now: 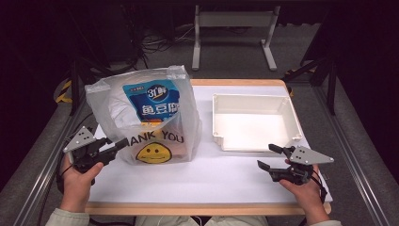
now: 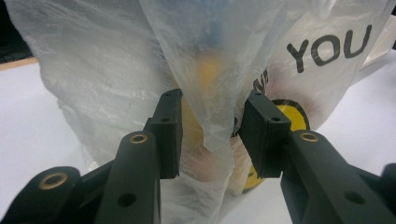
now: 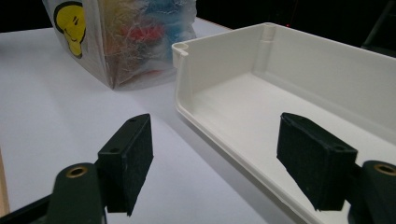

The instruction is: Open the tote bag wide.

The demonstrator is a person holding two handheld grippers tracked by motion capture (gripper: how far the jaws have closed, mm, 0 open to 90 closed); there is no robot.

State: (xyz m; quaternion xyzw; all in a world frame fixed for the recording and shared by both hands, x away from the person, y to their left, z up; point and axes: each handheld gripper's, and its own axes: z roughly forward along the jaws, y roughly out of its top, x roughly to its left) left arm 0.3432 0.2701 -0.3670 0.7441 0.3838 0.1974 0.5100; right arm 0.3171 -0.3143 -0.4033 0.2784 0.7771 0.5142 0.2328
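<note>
Closing left gripper point(image 2: 212, 133) around hanging fold of plastic bag point(image 1: 146, 117), pads not yet pinching. Bag stands just left of white tray point(image 1: 254, 120). Right gripper point(image 1: 275, 160) idle near tray's front rim, jaws apart, empty. Next likely: finish pinch, steady bag for unpacking.

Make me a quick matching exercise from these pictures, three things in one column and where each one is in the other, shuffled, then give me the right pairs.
Things:
1. plastic bag
2. white bin
3. right gripper

Places or states:
A. jaws apart over bare table, near the bin's front edge
B. right half of the table, nothing inside
C. stands on the left half, a fold of it between the left gripper's jaws

Pairs: 1-C, 2-B, 3-A
</note>
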